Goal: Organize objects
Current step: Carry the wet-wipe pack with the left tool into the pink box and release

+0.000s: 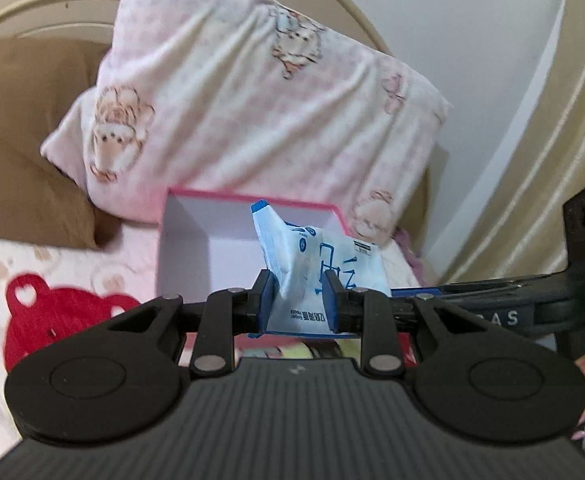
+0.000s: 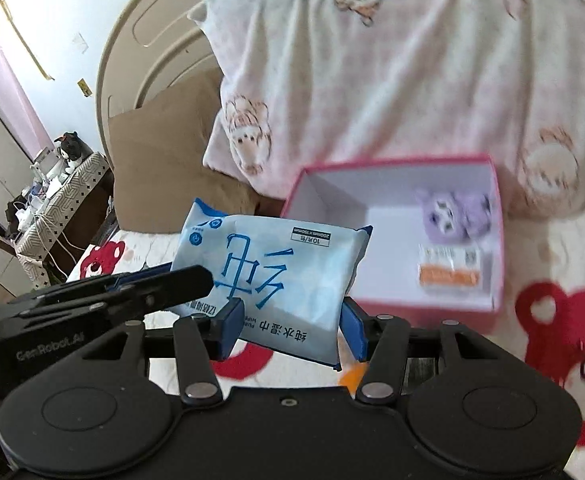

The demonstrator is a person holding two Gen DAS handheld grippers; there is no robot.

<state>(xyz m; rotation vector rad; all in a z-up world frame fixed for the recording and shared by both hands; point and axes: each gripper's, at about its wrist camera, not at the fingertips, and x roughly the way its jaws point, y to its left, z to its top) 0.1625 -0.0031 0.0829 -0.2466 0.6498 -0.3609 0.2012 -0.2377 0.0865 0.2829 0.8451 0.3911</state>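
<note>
Soft, even daylight; the pillow (image 1: 252,92) and box (image 2: 396,236) smeared with motion blur; edges bowed toward twelve o'clock.

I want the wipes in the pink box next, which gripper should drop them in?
Left. The left gripper is clamped on the wipes, just before the box. The right gripper only straddles them, pads apart.

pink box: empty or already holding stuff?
Not empty. In the right wrist view the open pink box holds a purple plush toy and a small orange-and-white packet; the rest of its white floor is bare.
</note>
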